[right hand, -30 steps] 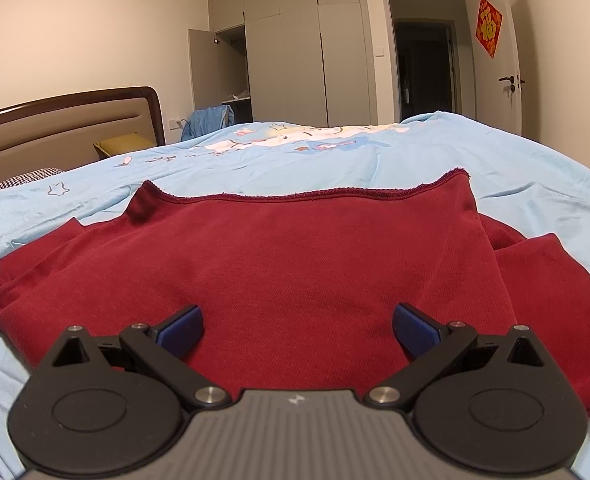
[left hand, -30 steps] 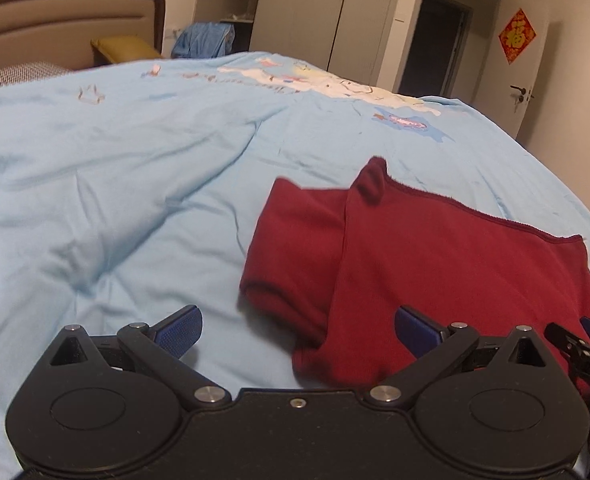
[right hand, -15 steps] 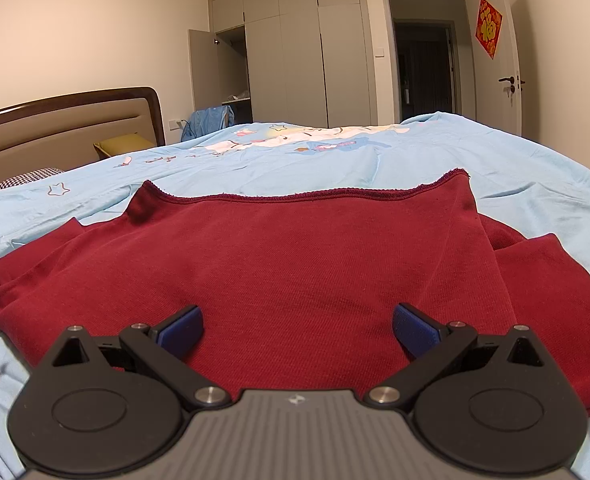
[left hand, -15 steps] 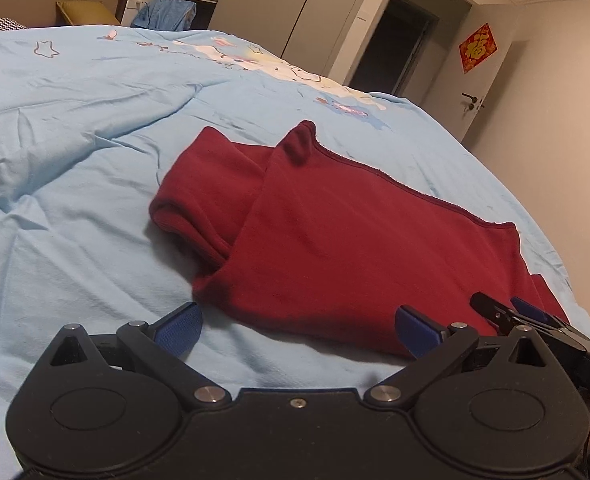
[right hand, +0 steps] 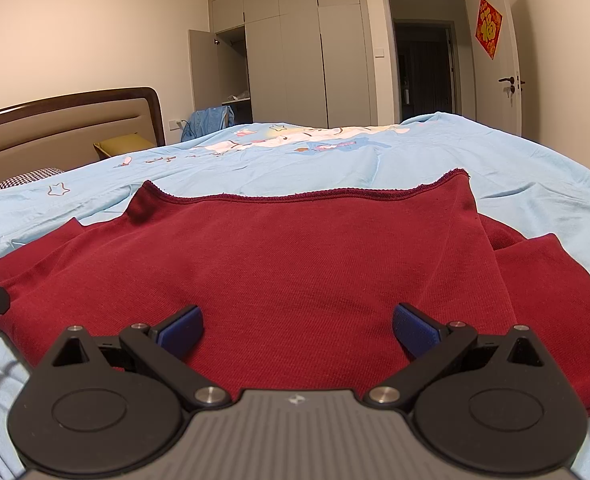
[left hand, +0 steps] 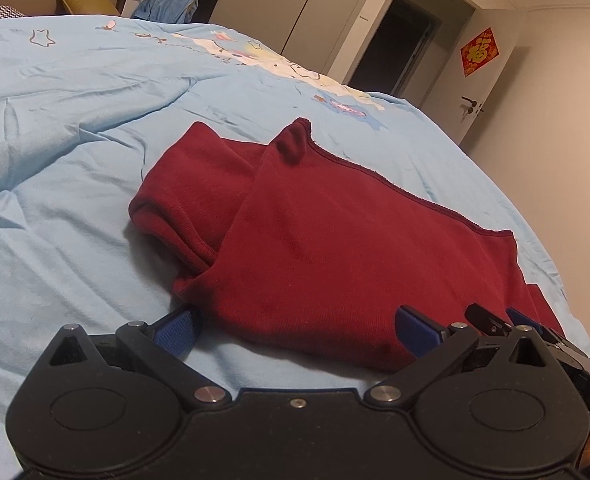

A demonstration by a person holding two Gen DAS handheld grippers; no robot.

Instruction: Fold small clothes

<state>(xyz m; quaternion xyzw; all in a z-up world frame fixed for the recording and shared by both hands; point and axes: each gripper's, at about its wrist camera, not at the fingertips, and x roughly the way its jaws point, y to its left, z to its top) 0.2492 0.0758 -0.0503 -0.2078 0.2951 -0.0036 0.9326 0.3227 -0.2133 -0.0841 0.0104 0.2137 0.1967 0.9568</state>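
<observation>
A dark red garment (left hand: 335, 236) lies partly folded on the light blue bedspread (left hand: 67, 128), a sleeve tucked under at its left. My left gripper (left hand: 297, 326) is open, low over the garment's near left corner, with nothing between its blue pads. In the right wrist view the same red garment (right hand: 295, 260) fills the middle, its hemmed edge farthest from me. My right gripper (right hand: 297, 326) is open just above the near edge of the cloth. The right gripper's fingers (left hand: 491, 320) show at the lower right of the left wrist view.
A wooden headboard (right hand: 67, 120) and a yellow pillow (right hand: 123, 146) stand at the far left. Grey wardrobes (right hand: 295, 52), a dark doorway (right hand: 423, 68) and a white door (right hand: 507, 80) with a red decoration line the far wall. Blue cloth (right hand: 209, 120) hangs by the wardrobe.
My left gripper has swung right and drawn closer to the garment's near corner, so the cloth now sits more centrally. The right gripper has barely moved. Both stay open.
</observation>
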